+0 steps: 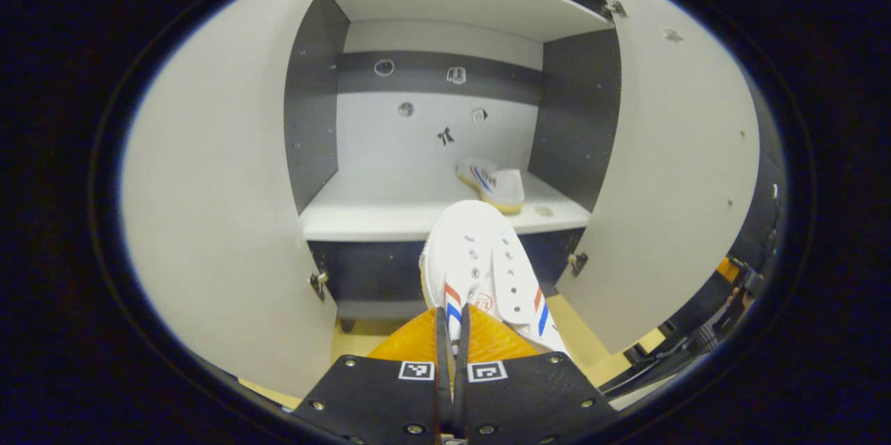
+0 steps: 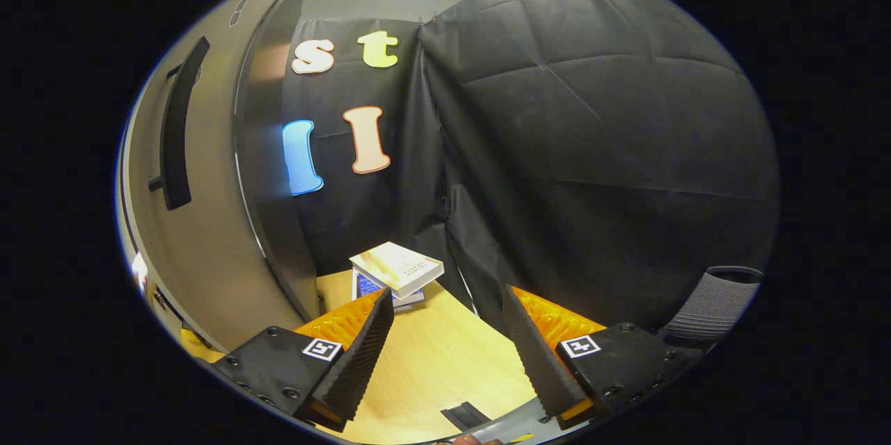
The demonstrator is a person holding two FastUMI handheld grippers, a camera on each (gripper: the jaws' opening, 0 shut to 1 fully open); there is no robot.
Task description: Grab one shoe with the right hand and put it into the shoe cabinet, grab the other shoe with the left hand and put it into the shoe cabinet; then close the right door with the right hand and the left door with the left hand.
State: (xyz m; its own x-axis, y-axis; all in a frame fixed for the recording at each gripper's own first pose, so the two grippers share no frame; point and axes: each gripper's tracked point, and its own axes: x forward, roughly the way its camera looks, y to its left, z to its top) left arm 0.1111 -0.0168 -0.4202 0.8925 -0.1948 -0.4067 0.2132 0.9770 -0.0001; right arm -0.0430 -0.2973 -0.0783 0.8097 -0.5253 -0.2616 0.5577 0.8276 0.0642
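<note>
Left gripper view: the left gripper [image 1: 452, 333], jaws clamped on a white canvas shoe [image 1: 480, 264] with red and blue stripes, faces the open shoe cabinet [image 1: 445, 20], its pale shelf [image 1: 390, 205] holding the other shoe [image 1: 493, 184]. Right gripper view: the right gripper [image 2: 445, 333], jaws apart, hovers over a wooden floor [image 2: 445, 361] beside the cabinet's right door [image 2: 209, 222] and stacked books [image 2: 395, 271].

The left gripper view faces the open shoe cabinet [image 1: 445, 215] closely; the right gripper view faces the booth wall [image 2: 592, 152].

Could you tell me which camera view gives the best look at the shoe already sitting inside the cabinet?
The left gripper view: it looks straight into the open cabinet, where that shoe lies on the shelf toward the right wall. The right gripper view faces the booth wall and the outside of a cabinet door, so it tells nothing about the shoe.
</note>
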